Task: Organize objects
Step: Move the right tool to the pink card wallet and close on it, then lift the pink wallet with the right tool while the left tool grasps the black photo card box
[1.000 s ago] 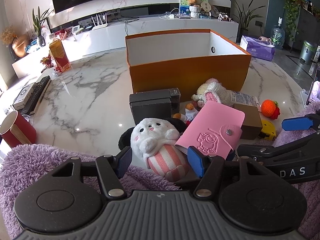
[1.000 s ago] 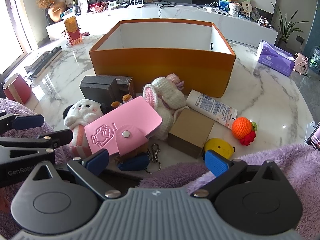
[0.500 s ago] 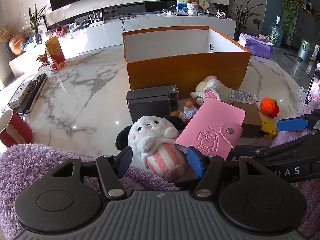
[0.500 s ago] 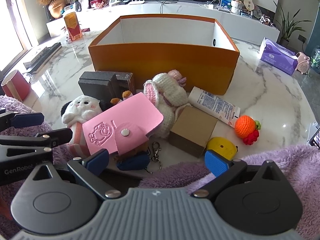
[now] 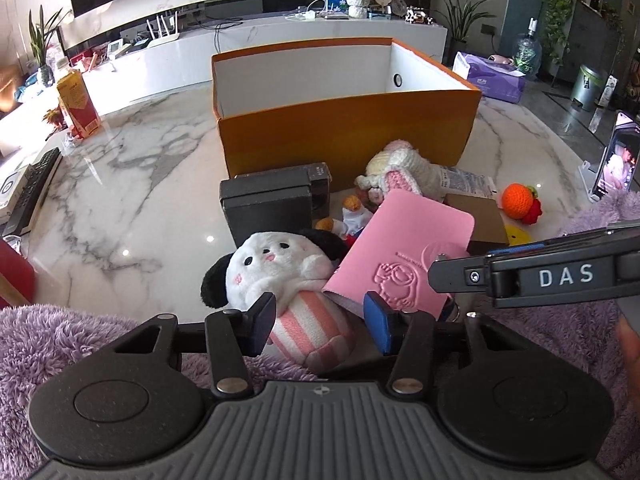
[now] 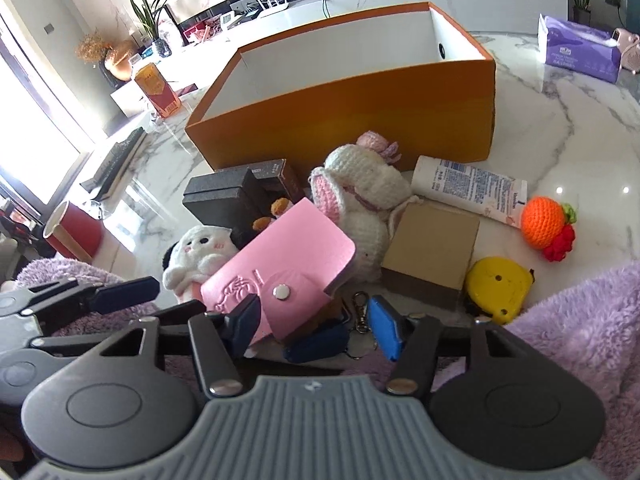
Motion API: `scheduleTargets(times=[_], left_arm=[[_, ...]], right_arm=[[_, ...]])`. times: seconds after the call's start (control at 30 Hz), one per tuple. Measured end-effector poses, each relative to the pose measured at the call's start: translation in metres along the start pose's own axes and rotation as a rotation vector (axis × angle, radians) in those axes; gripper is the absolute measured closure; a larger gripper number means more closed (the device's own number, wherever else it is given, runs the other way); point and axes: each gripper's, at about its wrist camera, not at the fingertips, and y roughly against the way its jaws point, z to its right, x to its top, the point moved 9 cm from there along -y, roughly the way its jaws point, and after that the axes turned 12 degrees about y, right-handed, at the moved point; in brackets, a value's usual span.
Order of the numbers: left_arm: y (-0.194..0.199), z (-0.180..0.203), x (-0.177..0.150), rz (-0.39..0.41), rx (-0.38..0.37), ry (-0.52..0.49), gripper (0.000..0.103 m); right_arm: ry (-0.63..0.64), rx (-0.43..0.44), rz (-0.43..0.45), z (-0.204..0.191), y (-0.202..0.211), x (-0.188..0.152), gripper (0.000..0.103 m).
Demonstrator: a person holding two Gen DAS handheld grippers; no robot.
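My left gripper (image 5: 320, 324) hangs over the white plush toy (image 5: 276, 268). Its jaws are closing, the toy's pink striped body lies between them, and a small gap shows at the right pad. My right gripper (image 6: 316, 322) is closing around the snap flap of the pink wallet (image 6: 288, 264), which leans on the plush toy (image 6: 196, 248). A blue key fob (image 6: 316, 344) lies under it. The pads do not visibly press the wallet. The orange box (image 6: 360, 96) stands open behind the pile.
A crochet bunny (image 6: 364, 192), dark boxes (image 6: 232, 196), brown box (image 6: 432, 248), white tube (image 6: 468, 188), yellow tape measure (image 6: 496, 284) and orange crochet fruit (image 6: 544, 220) crowd the marble table. Red cup (image 6: 76, 232) at left, phone on a stand (image 5: 616, 168) at right.
Both grippers' jaws have narrowed. The right gripper rolled and shifted left, so the pink wallet's flap now sits between its fingers. The left gripper barely moved.
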Motion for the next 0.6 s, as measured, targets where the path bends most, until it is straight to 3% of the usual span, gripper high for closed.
scheduleTargets(times=[0.13, 0.3, 0.37, 0.5, 0.6], left_arm=[[-0.006, -0.008, -0.001, -0.021, 0.024, 0.012, 0.045], [-0.013, -0.011, -0.004, -0.045, 0.025, 0.02, 0.045], [-0.014, -0.01, -0.005, -0.053, 0.021, 0.019, 0.045], [-0.016, -0.009, -0.005, -0.052, 0.01, 0.016, 0.045], [-0.013, -0.004, -0.002, -0.032, -0.012, 0.002, 0.045]], right_arm=[[-0.068, 0.065, -0.031, -0.002, -0.014, -0.002, 0.041], [-0.105, 0.112, -0.027, -0.004, -0.025, 0.001, 0.049], [-0.101, 0.111, -0.023, -0.006, -0.026, 0.002, 0.051], [-0.082, 0.086, 0.023, -0.005, -0.017, 0.007, 0.065], [-0.014, 0.027, 0.055, -0.006, -0.009, 0.015, 0.066]])
